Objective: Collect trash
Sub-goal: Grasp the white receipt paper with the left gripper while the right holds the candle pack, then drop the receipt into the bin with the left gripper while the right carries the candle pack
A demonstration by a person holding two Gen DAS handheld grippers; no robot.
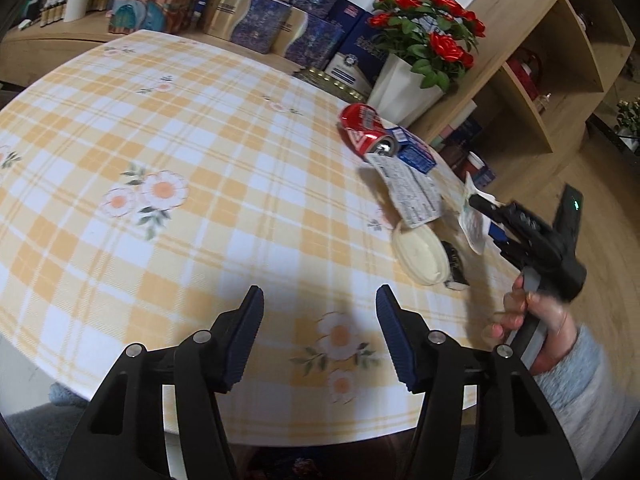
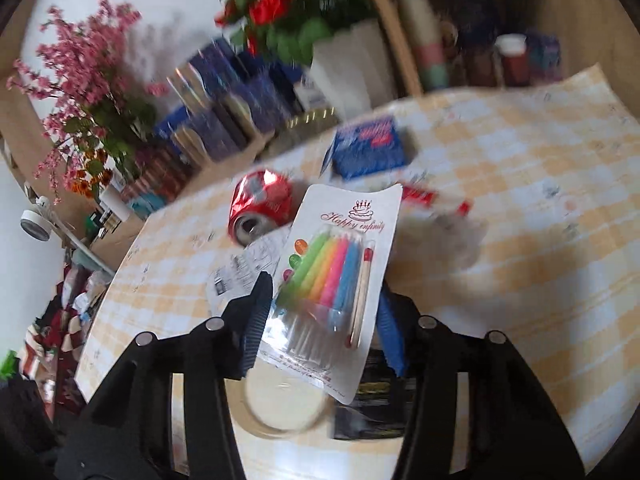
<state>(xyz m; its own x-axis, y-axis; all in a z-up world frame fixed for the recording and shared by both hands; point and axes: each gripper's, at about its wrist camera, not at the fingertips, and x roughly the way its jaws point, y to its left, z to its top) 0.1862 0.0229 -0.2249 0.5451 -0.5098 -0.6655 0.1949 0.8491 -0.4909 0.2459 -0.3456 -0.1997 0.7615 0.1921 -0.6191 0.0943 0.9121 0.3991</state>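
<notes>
My right gripper (image 2: 324, 292) is shut on a white card pack of coloured birthday candles (image 2: 340, 256), one pad on each long edge. In the left wrist view the same gripper (image 1: 486, 220) holds that pack (image 1: 474, 220) edge-on, just above the table's right side. Under and behind it lie a crushed red can (image 2: 260, 208), a blue box (image 2: 368, 148), a printed paper label (image 2: 244, 268), a cream round lid (image 2: 280, 404) and a black packet (image 2: 372, 404). My left gripper (image 1: 320, 300) hovers open over bare cloth near the front edge, holding nothing.
The table wears a yellow checked cloth (image 1: 160, 120). A white pot of red roses (image 1: 404, 88) and stacked blue-gold boxes (image 1: 256, 28) stand behind the trash. A wooden shelf unit (image 1: 540, 92) rises at the right. A hand in a grey sleeve (image 1: 532, 320) grips the right tool.
</notes>
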